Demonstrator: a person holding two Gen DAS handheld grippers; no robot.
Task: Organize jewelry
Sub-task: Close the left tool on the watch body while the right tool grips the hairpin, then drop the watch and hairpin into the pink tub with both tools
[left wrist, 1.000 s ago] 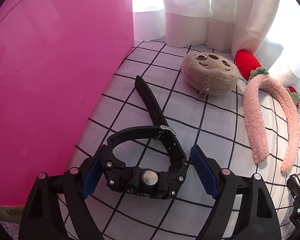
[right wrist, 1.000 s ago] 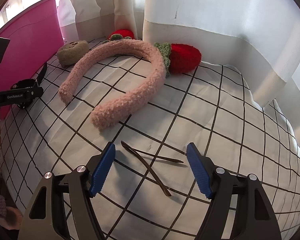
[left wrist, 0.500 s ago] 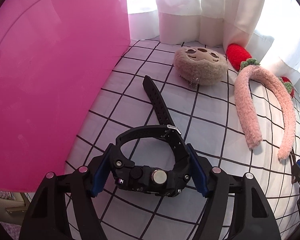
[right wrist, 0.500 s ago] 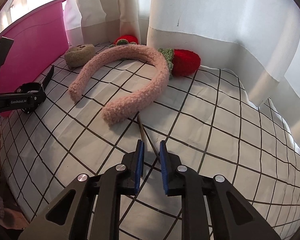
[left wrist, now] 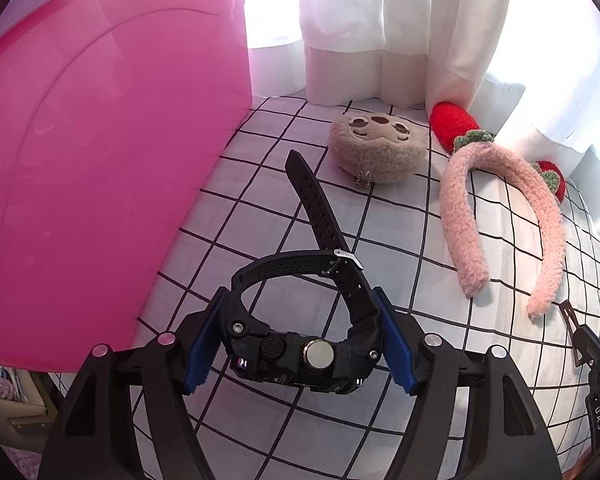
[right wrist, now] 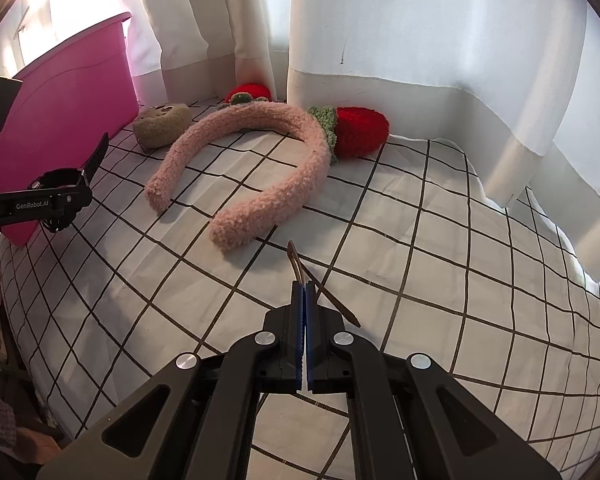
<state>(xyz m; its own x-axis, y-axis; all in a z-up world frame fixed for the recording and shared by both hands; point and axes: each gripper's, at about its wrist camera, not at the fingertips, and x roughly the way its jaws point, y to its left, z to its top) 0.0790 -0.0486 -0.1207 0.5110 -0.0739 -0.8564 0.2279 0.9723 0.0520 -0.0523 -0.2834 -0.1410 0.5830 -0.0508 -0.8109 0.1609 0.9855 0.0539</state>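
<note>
Left gripper [left wrist: 300,344] jaws pinch the black watch [left wrist: 300,344] beside the pink bin [left wrist: 100,160] at nine o'clock; right gripper [right wrist: 303,292] jaws pinch the brown hairpin [right wrist: 296,260]. Headband [right wrist: 260,168] and plush pouch [left wrist: 376,148] at twelve o'clock remain unsorted.

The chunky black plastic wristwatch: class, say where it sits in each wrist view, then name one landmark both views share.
Left wrist view: the chunky black plastic wristwatch sits low in the middle, clamped in the left gripper.
Right wrist view: it appears small at the far left edge, beside the pink plastic bin.
Shared landmark: the fluffy pink headband with red strawberry ends.
</note>
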